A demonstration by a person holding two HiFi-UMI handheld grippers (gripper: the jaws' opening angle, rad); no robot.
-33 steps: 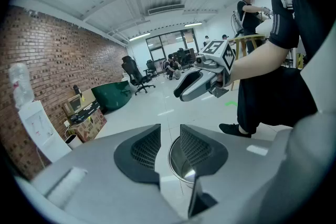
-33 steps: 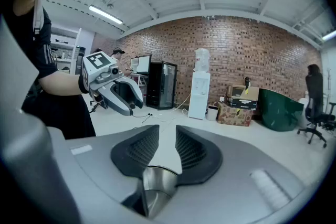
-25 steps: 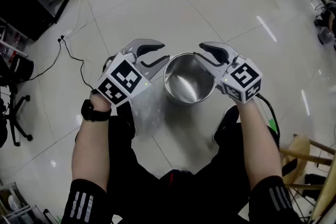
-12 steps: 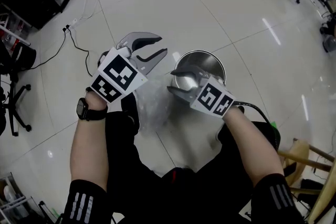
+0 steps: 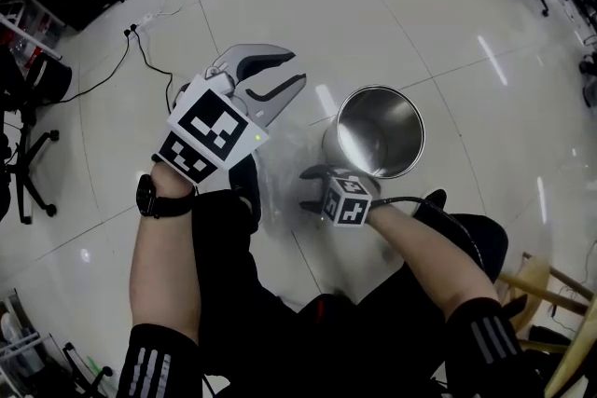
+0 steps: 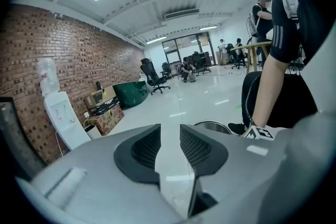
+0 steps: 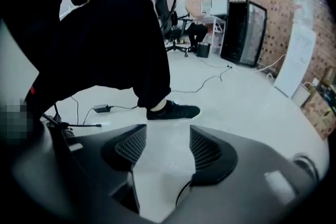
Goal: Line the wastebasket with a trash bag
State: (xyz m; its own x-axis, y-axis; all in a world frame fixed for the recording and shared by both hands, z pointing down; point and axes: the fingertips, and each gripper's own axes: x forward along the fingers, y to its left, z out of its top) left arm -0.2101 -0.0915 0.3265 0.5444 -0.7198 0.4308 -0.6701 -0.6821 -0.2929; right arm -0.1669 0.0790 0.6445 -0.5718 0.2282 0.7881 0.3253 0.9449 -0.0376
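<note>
Round polished-steel wastebasket [image 5: 378, 130] stands on the glossy white tile floor [image 5: 420, 14] of a brick-walled rm. Clear crumpled plastic trash bag [image 5: 283, 172] lies just beside it. L gripper [image 5: 297, 70]: jaws slightly apart, empty. R gripper [image 5: 306, 188]: jaws just opened wider, empty, over bag.

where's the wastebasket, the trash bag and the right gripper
wastebasket [image 5: 373, 130]: head view, on its shiny inner wall.
trash bag [image 5: 280, 171]: head view, on the crinkled clear film lying on the floor.
right gripper [image 5: 304, 189]: head view, midway between its fingertips; the jaws have just been opening, nothing between them.
</note>
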